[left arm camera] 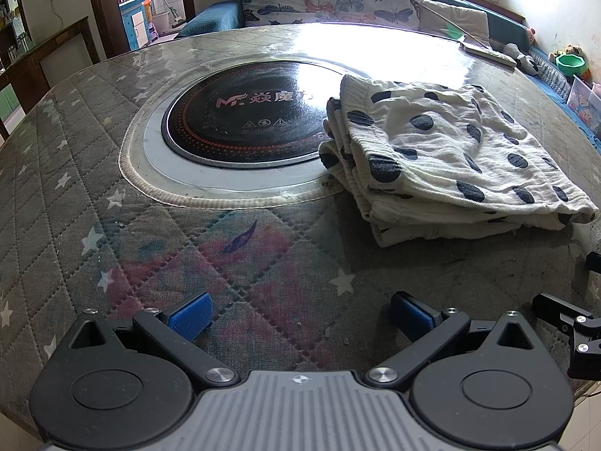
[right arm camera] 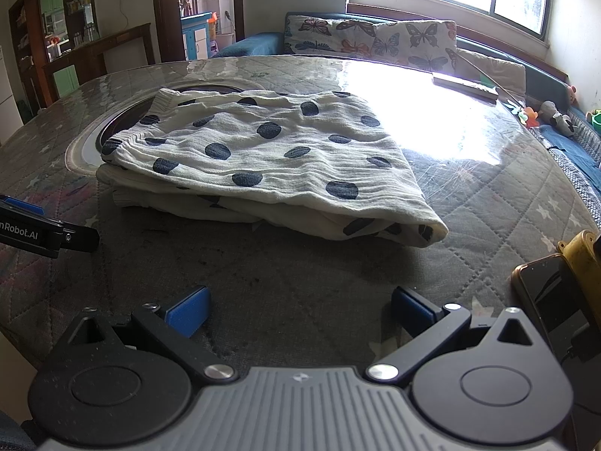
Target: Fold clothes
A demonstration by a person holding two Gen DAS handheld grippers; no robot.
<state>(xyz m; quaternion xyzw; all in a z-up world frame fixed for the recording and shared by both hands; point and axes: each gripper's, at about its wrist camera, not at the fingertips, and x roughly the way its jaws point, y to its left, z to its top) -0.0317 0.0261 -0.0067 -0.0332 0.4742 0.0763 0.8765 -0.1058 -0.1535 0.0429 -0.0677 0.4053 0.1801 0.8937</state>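
Judging by the layers, I think the garment [right arm camera: 263, 158] is already folded; it lies on the surface [right arm camera: 300, 282] ahead of my right hand-held gripper [right arm camera: 300, 312]. Left hand-held gripper [left arm camera: 300, 315] and right both gape, released, holding nothing.

two low wrist views across one table

each view is taken from just above the grey quilted star-print table cover [left arm camera: 56, 143], facing the window; the folded white dark-spotted cloth [left arm camera: 450, 150] [right arm camera: 270, 150] is shared, seen nearer from the right wrist.
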